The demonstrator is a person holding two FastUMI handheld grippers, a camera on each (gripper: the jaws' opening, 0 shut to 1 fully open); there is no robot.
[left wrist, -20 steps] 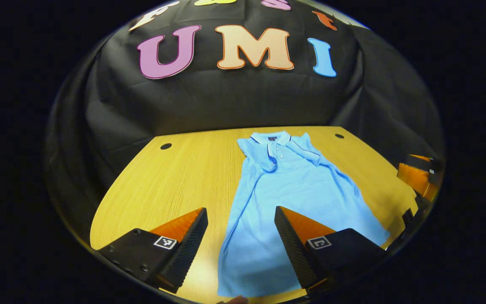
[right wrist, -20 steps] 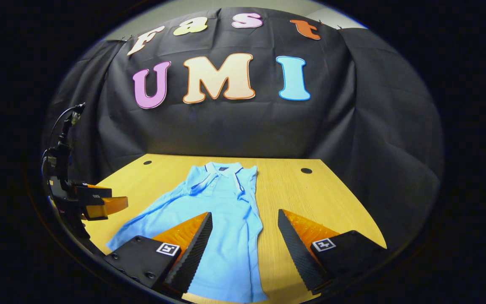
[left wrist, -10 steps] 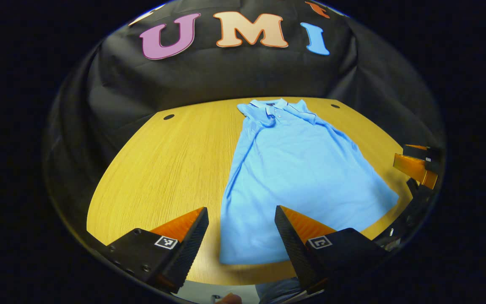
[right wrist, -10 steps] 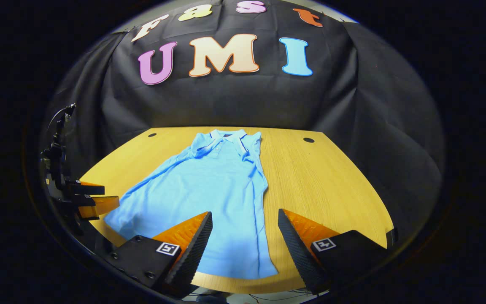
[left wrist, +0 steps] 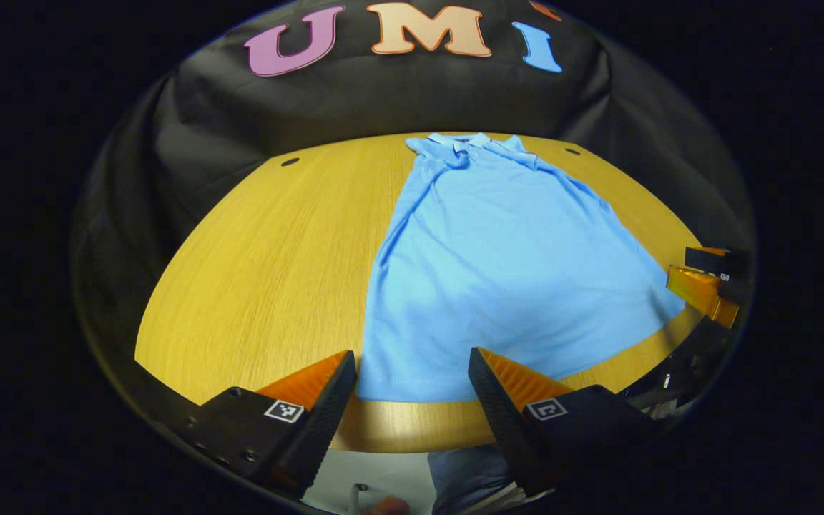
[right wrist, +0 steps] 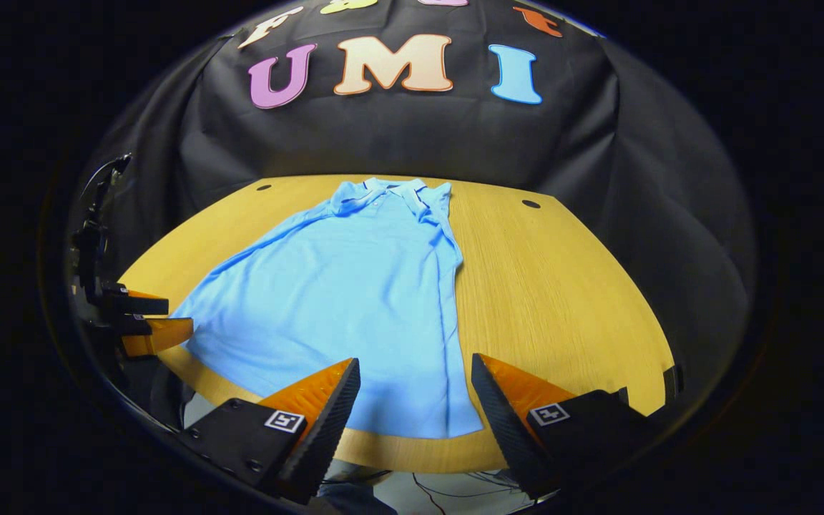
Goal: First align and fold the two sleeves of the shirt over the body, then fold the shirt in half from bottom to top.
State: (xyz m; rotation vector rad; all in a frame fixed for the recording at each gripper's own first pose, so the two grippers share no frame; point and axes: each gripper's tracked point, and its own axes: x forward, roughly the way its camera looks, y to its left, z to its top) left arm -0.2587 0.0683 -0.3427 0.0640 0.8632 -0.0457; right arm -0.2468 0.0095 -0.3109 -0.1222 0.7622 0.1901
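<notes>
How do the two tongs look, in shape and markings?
The left tongs and the right tongs each have two wedge-shaped fingers with ribbed inner faces. Each finger sits on a black block that carries a small square black-and-white marker.

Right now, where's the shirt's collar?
The blue polo shirt's collar lies at the wooden table's far edge near the black cloth wall, between two holes in the tabletop.
</notes>
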